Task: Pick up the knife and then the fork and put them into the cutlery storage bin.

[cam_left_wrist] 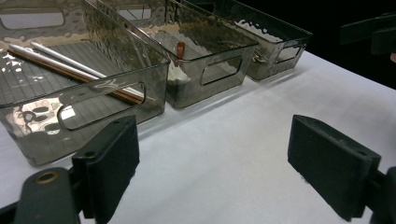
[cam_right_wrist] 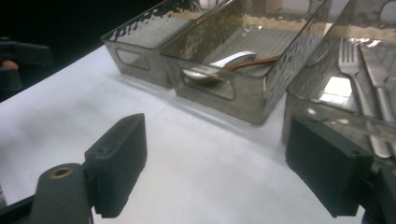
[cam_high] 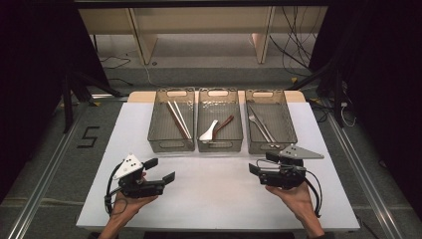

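Desk: white rectangular desk [cam_high: 219,199], its near half bare apart from the two grippers
Left bin: smoky translucent plastic bin with cut-out handles [cam_high: 158,134], leftmost of three standing side by side at the far half of the desk; it holds the chopsticks
Middle bin: matching smoky translucent plastic bin [cam_high: 234,137], just beside the left one; it holds two spoons
Right bin: third smoky translucent plastic bin [cam_high: 286,132], just beside the middle one; it holds the metal cutlery
Left gripper: black two-jaw gripper with a grey three-cornered plate [cam_high: 158,169], held in the person's left hand [cam_high: 130,201] at the near left of the desk; released, jaws wide apart with nothing between them, pointing toward the bins, well apart from them
Right gripper: black two-jaw gripper with a grey three-cornered plate [cam_high: 259,163], held in the person's right hand [cam_high: 296,196] at the near right of the desk; released, jaws spread and empty, near the front wall of the right bin
Chopsticks: long thin sticks, some white and some brown [cam_high: 177,118], lying slantwise on the floor of the left bin
Metal cutlery: silver fork [cam_right_wrist: 351,70] beside a silver knife [cam_right_wrist: 379,93], lying lengthwise in the right bin
Spoons: white spoon [cam_high: 209,132] and brown wooden spoon [cam_high: 224,125], lying crossed near each other in the middle bin
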`<act>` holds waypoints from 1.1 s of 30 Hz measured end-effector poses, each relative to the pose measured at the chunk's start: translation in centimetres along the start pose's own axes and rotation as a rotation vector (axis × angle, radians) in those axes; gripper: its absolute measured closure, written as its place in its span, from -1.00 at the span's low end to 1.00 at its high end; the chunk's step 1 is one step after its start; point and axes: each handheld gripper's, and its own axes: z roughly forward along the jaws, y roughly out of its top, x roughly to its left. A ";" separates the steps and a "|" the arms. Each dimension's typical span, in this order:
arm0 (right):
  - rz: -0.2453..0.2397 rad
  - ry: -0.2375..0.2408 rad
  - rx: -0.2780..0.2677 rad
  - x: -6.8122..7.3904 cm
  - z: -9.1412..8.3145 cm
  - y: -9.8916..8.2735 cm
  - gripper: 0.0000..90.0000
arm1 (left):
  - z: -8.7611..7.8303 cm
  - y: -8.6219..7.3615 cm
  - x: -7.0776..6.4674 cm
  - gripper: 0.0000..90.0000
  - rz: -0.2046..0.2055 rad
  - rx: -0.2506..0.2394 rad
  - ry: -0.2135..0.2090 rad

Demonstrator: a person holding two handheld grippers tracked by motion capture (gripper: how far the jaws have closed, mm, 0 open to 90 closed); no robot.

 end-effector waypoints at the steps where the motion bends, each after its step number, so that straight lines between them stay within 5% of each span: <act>1: -0.003 -0.001 0.001 0.1 0.0 -0.2 -0.52 | 0.0 0.0 0.0 -0.64 0.001 -0.001 -0.001; 15: -0.026 0.016 -0.013 1.5 -0.6 -2.4 -0.53 | -0.3 -0.2 0.0 -0.65 0.003 0.002 -0.011; 33: -0.011 0.007 -0.025 1.3 -1.3 -3.6 -0.52 | -0.2 -0.4 -0.3 -0.65 0.012 0.018 -0.021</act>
